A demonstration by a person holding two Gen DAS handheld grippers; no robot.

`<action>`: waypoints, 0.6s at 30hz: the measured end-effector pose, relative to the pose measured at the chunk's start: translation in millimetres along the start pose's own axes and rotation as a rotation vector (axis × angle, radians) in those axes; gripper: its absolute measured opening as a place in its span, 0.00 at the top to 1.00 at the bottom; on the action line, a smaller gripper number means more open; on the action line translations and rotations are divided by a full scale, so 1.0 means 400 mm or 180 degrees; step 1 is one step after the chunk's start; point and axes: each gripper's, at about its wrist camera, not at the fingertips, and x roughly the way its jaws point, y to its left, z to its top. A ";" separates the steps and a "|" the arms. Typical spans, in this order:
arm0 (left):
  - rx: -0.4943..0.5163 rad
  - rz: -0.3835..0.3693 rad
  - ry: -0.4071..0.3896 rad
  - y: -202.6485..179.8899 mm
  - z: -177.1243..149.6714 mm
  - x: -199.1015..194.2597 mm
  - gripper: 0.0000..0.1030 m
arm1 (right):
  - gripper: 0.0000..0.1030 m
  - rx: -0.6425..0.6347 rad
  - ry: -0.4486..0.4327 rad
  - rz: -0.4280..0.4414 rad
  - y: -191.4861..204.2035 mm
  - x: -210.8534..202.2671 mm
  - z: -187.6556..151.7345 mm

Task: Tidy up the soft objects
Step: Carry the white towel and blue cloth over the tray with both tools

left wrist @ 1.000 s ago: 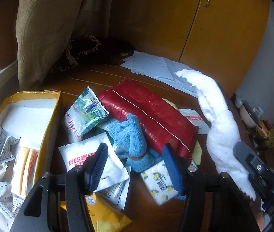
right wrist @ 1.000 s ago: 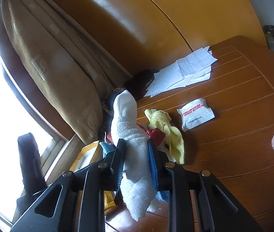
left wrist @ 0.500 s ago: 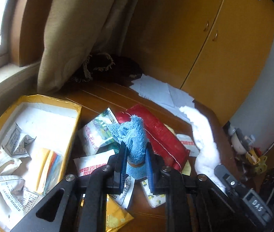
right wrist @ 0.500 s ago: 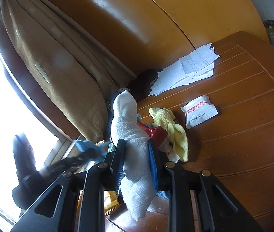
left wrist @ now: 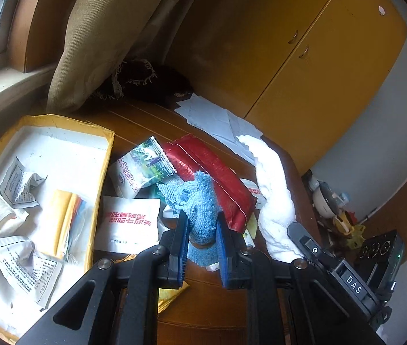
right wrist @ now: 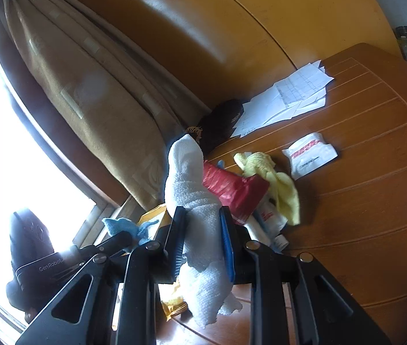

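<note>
Two soft cloths held, one per gripper. Blue cloth [left wrist: 200, 201] clamped in left gripper [left wrist: 202, 247] above packets beside yellow box [left wrist: 99, 132]; light, limp, better pinched at bunched middle. White towel [right wrist: 194, 201] clamped in right gripper [right wrist: 203, 244] (tail hangs loose, could snag).

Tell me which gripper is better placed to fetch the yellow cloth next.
Neither is free: the left gripper is shut on the blue cloth, the right gripper on the white towel. Once emptied, probably the right: the yellow cloth lies just beyond its fingers.
</note>
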 end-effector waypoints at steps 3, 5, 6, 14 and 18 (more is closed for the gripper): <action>0.0016 -0.0019 0.0000 0.013 -0.003 -0.015 0.83 | 0.78 -0.0024 0.0054 0.0015 0.030 0.015 -0.011; 0.0024 -0.0018 -0.0015 0.025 0.000 -0.025 0.83 | 0.78 -0.0062 0.0074 0.0033 0.049 0.023 -0.017; 0.0020 -0.0019 -0.0020 0.032 0.000 -0.033 0.83 | 0.78 -0.0069 0.0077 0.0041 0.057 0.027 -0.019; -0.0092 0.0086 -0.0150 0.128 0.017 -0.127 0.83 | 0.78 -0.0147 0.0225 0.0191 0.135 0.073 -0.038; -0.0181 0.0228 -0.0275 0.188 0.035 -0.170 0.83 | 0.78 -0.0279 0.0335 0.0244 0.201 0.126 -0.054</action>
